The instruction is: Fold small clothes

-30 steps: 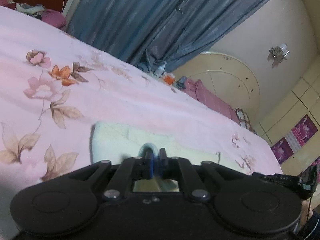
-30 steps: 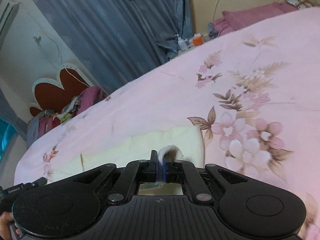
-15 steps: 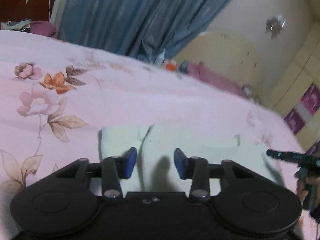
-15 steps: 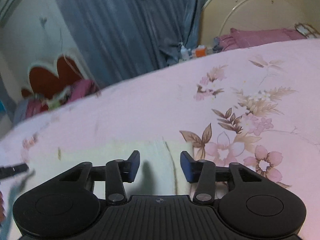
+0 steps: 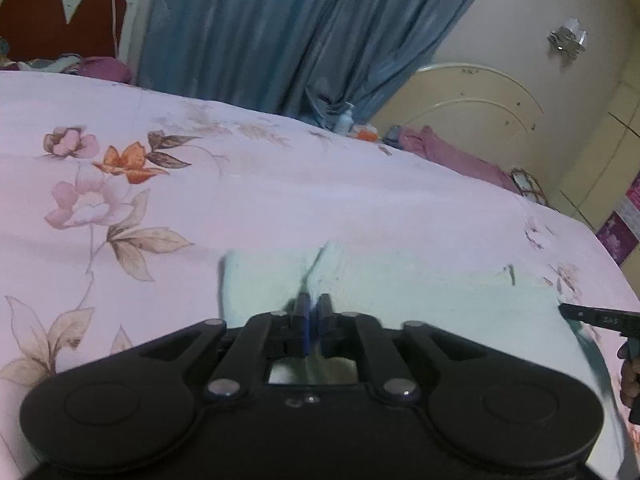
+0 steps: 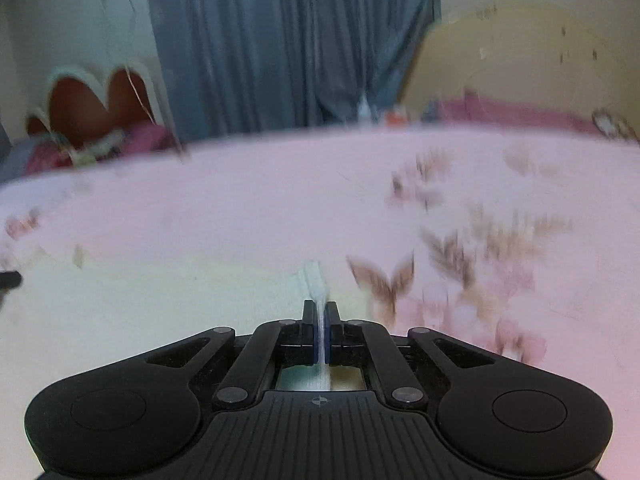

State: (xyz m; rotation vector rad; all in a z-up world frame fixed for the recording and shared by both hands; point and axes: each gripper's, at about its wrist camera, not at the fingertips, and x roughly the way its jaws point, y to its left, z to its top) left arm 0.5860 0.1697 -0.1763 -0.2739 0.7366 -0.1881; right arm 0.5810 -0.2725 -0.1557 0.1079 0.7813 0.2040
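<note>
Your pink bedspread printed with flowers and leaves (image 5: 280, 200) fills both views, but only your left wrist camera shows it sharply; the right wrist view is smeared with blur. One blue-grey curtain (image 5: 288, 36) hangs beyond the bed at twelve o'clock in both views. The one small pale cream cloth garment (image 5: 420, 296) lies flat on the bedspread just ahead of both tools, stretching from the left camera's six o'clock toward its three o'clock, and from the right camera's six o'clock toward its nine o'clock (image 6: 140, 304). Two grippers are at work. Your left gripper (image 5: 313, 312) has its jaws closing, with a raised fold of the garment between the blue pads; the pads appear to press on it, though that spot is blurred. Your right gripper (image 6: 320, 320) has its fingers together, clamped on a thin upstanding ridge of the same garment. Only the left view shows the tip of the other tool and part of your hand (image 5: 630, 376) at three o'clock. It alone also shows clearly one cream arched headboard (image 5: 472, 96) at two o'clock and one silver wall ornament (image 5: 568, 38) above it. Both views show one red scalloped headboard (image 6: 92, 108) at ten o'clock.
</note>
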